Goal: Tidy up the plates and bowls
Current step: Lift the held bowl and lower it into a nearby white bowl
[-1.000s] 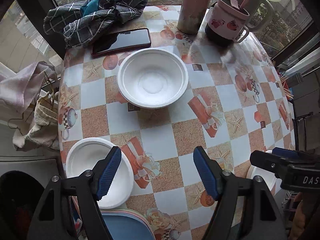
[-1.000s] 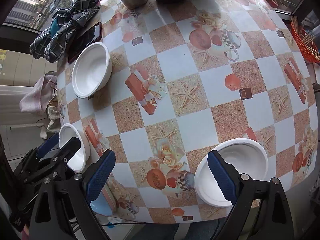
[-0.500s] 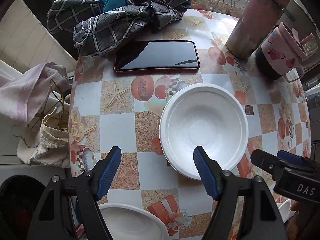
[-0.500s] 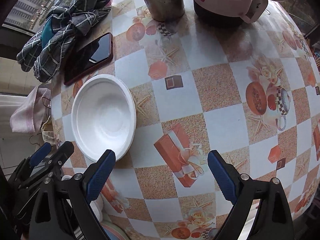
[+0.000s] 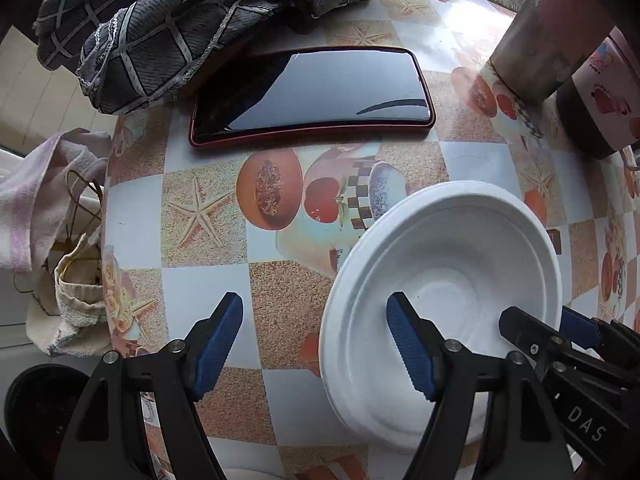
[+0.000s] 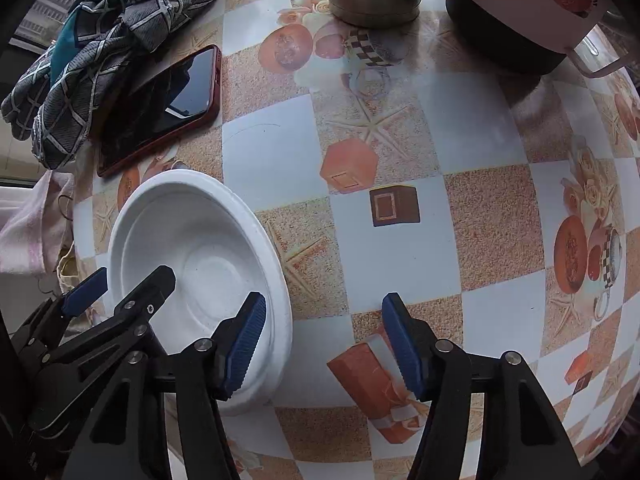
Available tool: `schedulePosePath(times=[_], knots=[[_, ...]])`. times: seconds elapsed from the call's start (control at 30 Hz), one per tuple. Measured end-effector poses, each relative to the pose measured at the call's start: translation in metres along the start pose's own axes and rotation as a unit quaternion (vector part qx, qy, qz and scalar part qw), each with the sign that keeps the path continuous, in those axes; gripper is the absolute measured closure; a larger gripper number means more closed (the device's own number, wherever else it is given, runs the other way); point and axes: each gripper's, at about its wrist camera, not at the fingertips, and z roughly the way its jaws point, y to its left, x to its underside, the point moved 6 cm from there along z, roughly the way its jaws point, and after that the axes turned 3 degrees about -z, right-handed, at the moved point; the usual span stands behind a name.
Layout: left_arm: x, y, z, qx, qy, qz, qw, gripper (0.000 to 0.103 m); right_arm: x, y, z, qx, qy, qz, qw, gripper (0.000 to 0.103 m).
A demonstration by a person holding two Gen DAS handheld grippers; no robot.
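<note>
The step in hand looks like picking up the white bowl (image 5: 444, 300), which sits on the checked table (image 5: 280, 300) at the lower right of the left wrist view, below the phone (image 5: 312, 94). The left gripper (image 5: 316, 344) straddles the bowl's left rim, jaws fairly wide, not pressing. In the right wrist view the bowl (image 6: 192, 256) lies lower left; the right gripper (image 6: 322, 344) straddles its right rim, jaws closing but not yet touching. Next, probably, both pairs of jaws pinch the rims, then lift it level.
</note>
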Motion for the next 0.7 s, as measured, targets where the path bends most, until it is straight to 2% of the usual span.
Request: schedulePosePath(times=[0.07,0.1,0.17,0.2,0.27,0.37,0.7], knots=[[0.002,-0.002,0.003,0.014,0.006,-0.009,0.9999,0.036,-0.001,-0.001,0.001,-0.004,-0.004,0.007,1.0,0.059],[0.003,-0.003,0.003,0.025,0.007,-0.018,0.9995,0.041,-0.001,0.002,0.001,-0.02,-0.003,0.004,1.0,0.071],[0.004,-0.009,0.001,0.048,0.011,-0.024,0.9985,0.065,0.0,0.007,0.004,-0.034,0.006,-0.007,0.999,0.075],[0.006,-0.013,0.001,0.049,0.013,-0.017,0.9986,0.067,0.0,0.008,0.004,-0.035,0.007,-0.011,0.999,0.075],[0.011,-0.023,-0.002,0.042,0.015,0.007,0.999,0.069,0.005,0.008,0.006,-0.045,0.015,-0.013,0.999,0.084],[0.028,-0.036,-0.006,0.034,0.018,0.028,0.9988,0.07,0.02,0.003,0.007,-0.044,0.027,-0.019,0.998,0.084],[0.132,-0.072,-0.019,0.034,0.045,0.054,0.997,0.07,0.111,-0.033,0.004,-0.043,0.072,-0.026,0.996,0.084]])
